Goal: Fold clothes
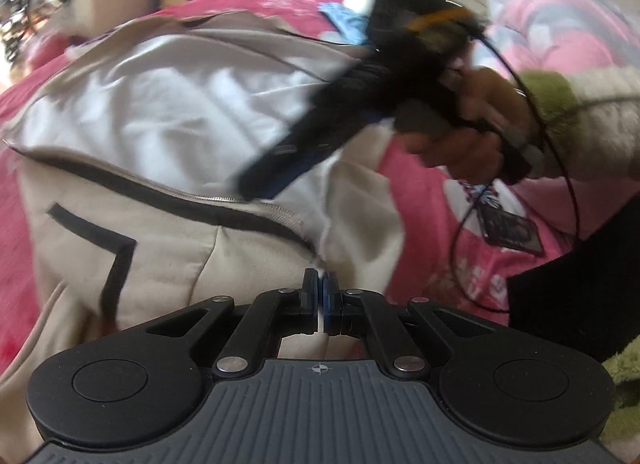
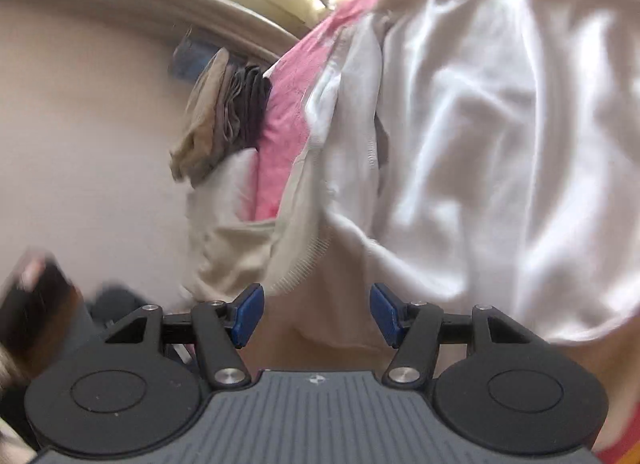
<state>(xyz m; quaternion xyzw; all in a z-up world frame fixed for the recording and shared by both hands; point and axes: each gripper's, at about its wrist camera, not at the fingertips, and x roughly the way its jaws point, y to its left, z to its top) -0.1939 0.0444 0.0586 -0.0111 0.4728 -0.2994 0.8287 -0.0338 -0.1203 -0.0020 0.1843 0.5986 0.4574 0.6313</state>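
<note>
Beige jacket (image 1: 168, 248) pinched by the left tool (image 1: 321, 296); right tool (image 2: 317, 314) spread, holding nothing.

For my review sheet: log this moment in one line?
beige jacket spread on pink bedspread | left gripper shut on jacket edge | right gripper open, empty

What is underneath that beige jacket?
A pink blanket shows around the beige jacket and seems to run under it. Anything else beneath is covered by the cloth.
</note>
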